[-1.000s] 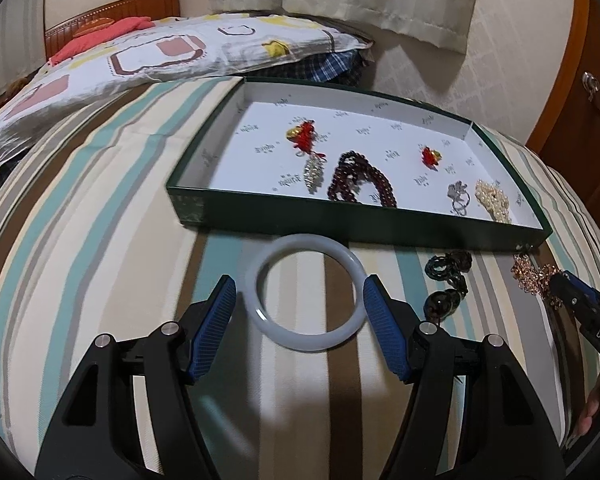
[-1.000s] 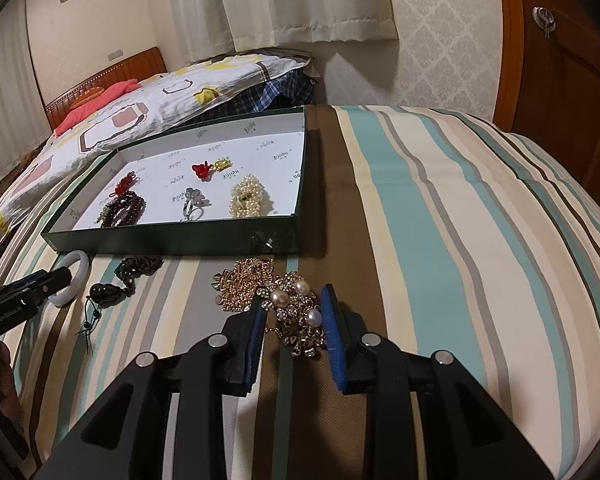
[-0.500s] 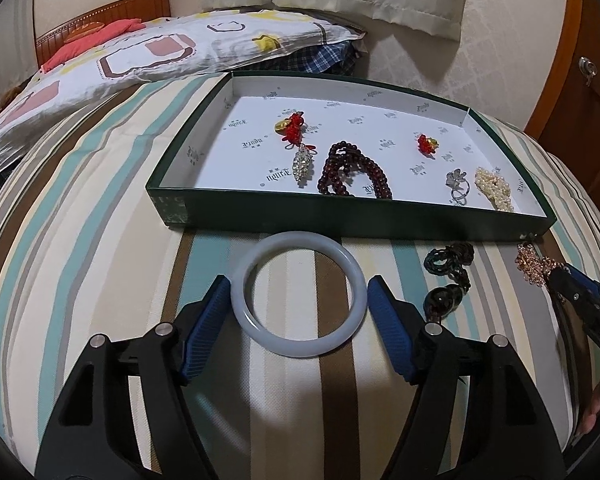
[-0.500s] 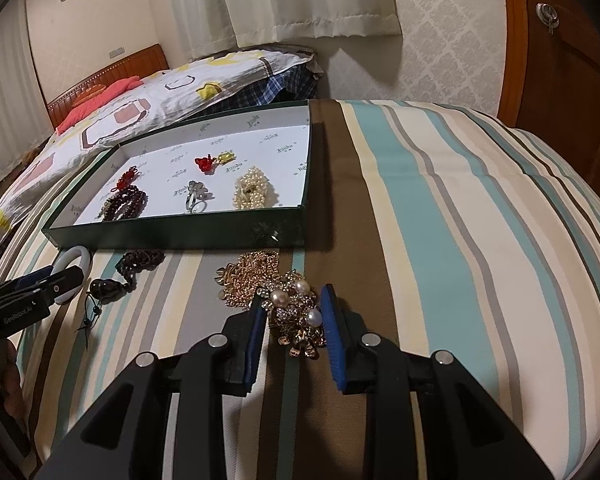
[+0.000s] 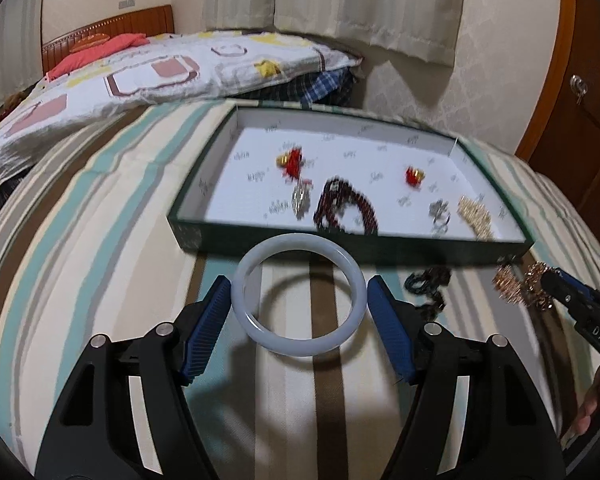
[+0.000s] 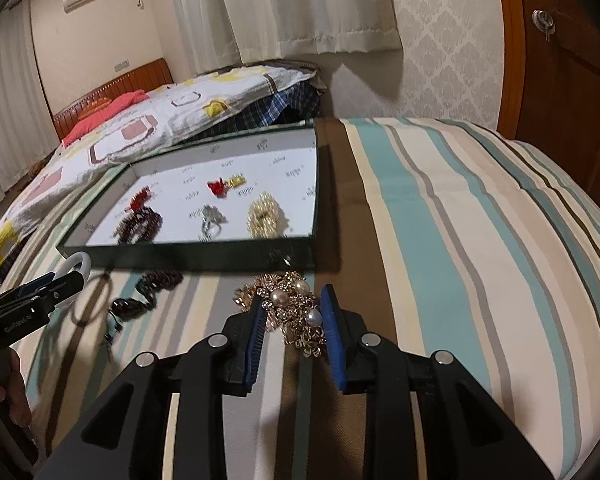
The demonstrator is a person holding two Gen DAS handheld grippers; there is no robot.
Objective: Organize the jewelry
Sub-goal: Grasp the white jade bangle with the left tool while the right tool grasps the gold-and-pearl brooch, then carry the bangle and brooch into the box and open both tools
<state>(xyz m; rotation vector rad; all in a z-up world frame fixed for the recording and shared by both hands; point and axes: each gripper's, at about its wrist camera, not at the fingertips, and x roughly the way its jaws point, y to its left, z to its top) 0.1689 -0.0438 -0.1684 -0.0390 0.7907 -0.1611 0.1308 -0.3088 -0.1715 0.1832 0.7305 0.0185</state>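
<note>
Two views in turn, from the left wrist a hard, smooth, probably slippery and breakable pale bangle (image 5: 300, 350) clamped across its outer rim by the left gripper (image 5: 298, 280), just before the green tray (image 5: 420, 250) holding dark beads (image 5: 344, 208), a ring (image 5: 440, 212), pearls (image 5: 474, 214) and red charms (image 5: 292, 160), then from the right wrist a light, floppy, easily tangled gold pearl cluster (image 6: 292, 308) pinched at its bulk by the right gripper (image 6: 294, 294).

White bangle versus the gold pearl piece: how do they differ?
The white bangle is one smooth, plain ring; the gold pearl piece is a tangled, glittery cluster. The bangle spreads its jaws wide; the pearl piece sits between narrow ones. Both are gripped outside the green tray.
</note>
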